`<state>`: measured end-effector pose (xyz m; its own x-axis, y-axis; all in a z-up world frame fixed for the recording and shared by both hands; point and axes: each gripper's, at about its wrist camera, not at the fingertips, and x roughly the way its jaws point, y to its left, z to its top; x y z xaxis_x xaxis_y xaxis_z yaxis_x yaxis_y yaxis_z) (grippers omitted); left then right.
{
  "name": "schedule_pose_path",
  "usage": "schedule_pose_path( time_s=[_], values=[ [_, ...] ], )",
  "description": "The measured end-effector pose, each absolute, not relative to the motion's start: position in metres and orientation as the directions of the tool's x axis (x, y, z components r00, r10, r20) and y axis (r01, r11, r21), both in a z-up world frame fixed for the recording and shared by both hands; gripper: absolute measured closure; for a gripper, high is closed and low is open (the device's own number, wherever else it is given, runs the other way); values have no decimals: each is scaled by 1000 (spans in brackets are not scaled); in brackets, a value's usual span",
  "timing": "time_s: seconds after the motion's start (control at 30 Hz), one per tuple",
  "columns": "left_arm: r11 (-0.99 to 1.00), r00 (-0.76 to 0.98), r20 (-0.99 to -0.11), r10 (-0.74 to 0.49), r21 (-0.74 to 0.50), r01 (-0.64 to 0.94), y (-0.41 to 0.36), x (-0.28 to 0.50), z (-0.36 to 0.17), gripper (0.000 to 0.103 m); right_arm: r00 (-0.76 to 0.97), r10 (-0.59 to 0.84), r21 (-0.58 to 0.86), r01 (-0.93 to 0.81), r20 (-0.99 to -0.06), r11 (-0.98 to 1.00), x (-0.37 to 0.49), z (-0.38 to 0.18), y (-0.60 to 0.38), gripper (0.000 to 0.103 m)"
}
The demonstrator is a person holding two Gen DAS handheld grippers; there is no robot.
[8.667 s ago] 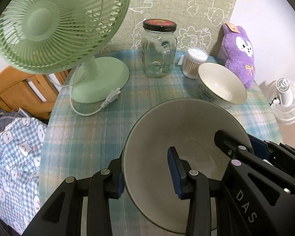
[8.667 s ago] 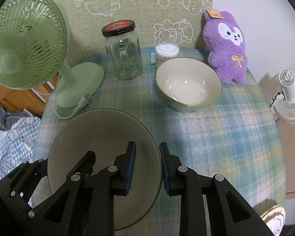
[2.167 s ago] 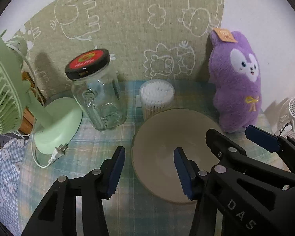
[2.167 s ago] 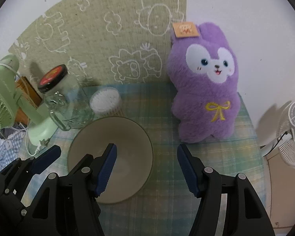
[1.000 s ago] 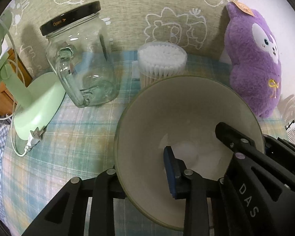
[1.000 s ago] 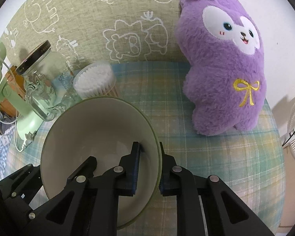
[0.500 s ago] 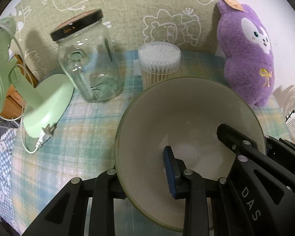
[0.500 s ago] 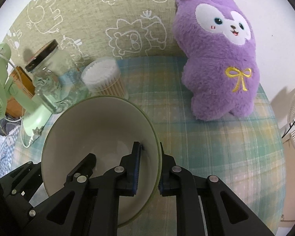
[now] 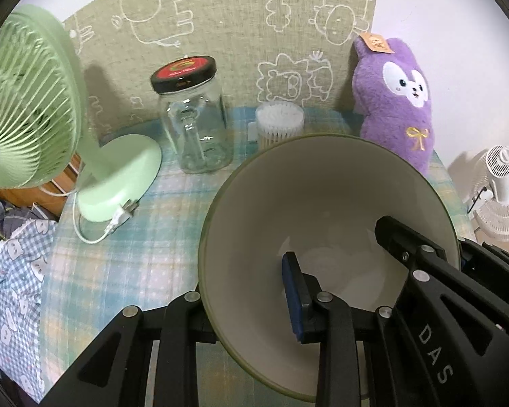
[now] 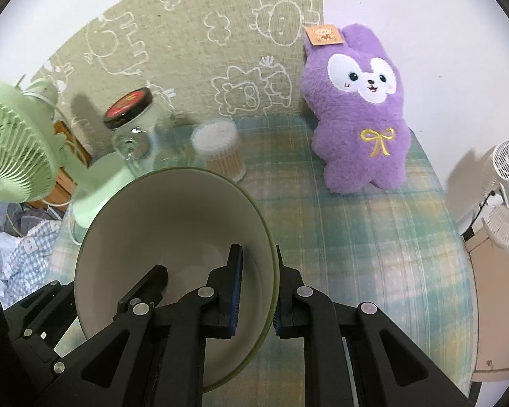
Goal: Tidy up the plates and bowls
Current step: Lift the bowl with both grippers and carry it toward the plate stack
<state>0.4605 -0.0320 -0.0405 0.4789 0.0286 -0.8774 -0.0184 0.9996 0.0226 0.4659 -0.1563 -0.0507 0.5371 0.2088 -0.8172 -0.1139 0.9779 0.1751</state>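
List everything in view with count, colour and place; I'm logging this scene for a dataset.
bowl: 1, cream inside with green rim, held between both grippers, nearest the cameras
jar: 1, clear glass with black and red lid, at the back, between the desk fan and the swabs
swabs: 1 tub, white tips, at the back, right of the jar
plush: 1, purple with white face, back right, against the wall
desk fan: 1, pale green, left side of the table
floor fan: 1, white, off the table at right
table: 1, blue-green plaid cloth
left gripper: black, blue pads, shut on the bowl's left rim
right gripper: black, blue pads, shut on the bowl's right rim
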Motion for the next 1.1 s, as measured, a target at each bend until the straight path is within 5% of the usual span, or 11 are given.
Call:
schedule_pose_path(
  time_s=[0.63, 1.1],
  values=[
    [999, 355, -935, -12, 2, 39, -28, 396, -86, 75, 445, 184, 186, -40, -876, 982, 386, -95, -150, 85],
    [999, 365, -931, 21, 33, 26, -25, 392, -83, 65, 401, 154, 165, -7, -903, 986, 384, -102, -158, 84]
  ],
)
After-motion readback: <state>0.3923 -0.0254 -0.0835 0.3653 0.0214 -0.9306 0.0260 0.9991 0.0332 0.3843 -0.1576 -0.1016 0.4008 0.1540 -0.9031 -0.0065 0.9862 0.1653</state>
